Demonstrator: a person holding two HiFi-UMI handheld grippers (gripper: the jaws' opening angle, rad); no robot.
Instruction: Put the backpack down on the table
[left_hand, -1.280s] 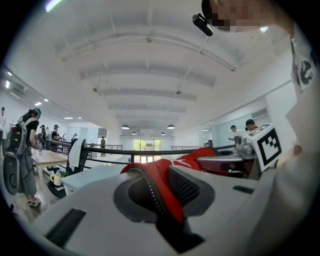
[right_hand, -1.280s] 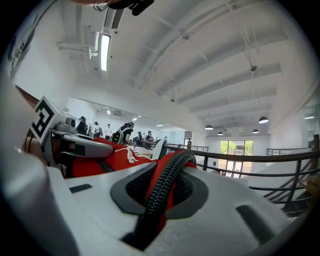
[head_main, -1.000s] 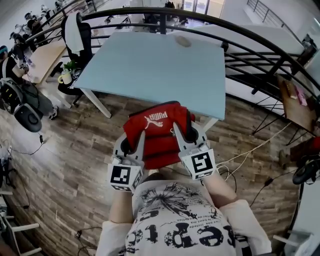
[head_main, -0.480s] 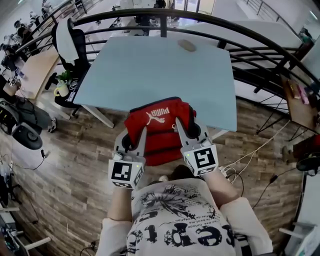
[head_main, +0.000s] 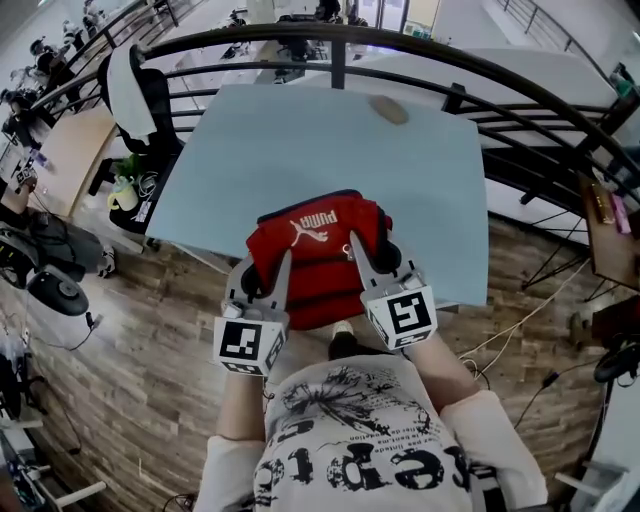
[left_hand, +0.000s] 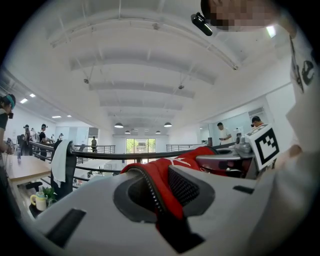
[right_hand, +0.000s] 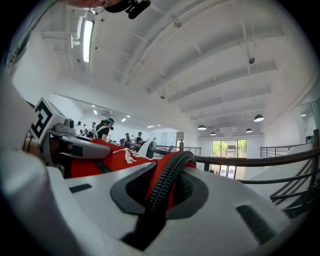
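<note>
A red backpack (head_main: 318, 235) with a white logo hangs between my two grippers, over the near edge of the light blue table (head_main: 320, 140). My left gripper (head_main: 264, 283) is shut on the backpack's left side. In the left gripper view its jaws (left_hand: 159, 189) pinch a red fold with a black zipper edge. My right gripper (head_main: 370, 262) is shut on the backpack's right side. In the right gripper view a red fold with a black zipper (right_hand: 167, 180) sits clamped between its jaws. Both grippers point level toward the table.
A black curved railing (head_main: 330, 40) runs behind the table. A small brown object (head_main: 388, 110) lies near the table's far edge. An office chair with a white cloth (head_main: 140, 85) stands at the left. Cables (head_main: 520, 320) lie on the wooden floor at the right.
Both grippers have carried the backpack forward from over the floor to over the table's near edge. Their grip on it looks the same.
</note>
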